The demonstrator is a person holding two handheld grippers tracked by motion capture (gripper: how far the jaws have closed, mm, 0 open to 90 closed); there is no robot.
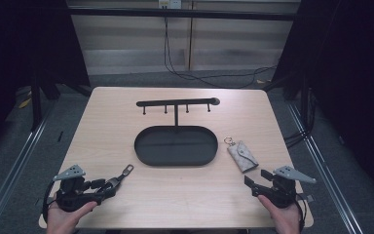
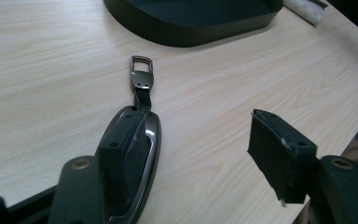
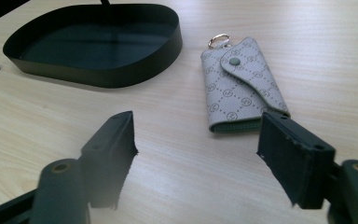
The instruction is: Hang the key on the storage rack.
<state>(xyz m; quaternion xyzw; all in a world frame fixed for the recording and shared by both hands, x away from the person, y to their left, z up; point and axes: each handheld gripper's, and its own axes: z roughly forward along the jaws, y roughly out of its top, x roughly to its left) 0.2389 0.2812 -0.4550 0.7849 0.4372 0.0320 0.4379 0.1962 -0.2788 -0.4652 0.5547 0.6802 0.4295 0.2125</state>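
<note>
A: How many things lie on the bench (image 1: 126, 122)?
B: One key fob (image 2: 135, 154) against a left finger, one key pouch (image 3: 242, 84) ahead of the right fingers, one tray (image 1: 175, 146) with four pegs.

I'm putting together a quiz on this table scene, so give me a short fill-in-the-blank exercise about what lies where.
1. The key fob lies against one pad of the ____ gripper.
2. The patterned key pouch has a metal ____ at its far end.
3. The dark oval tray stands at the foot of a rack with ____ pegs.
4. The right gripper jaws stand ____ around bare table.

Missing words: left; ring; four; open
</note>
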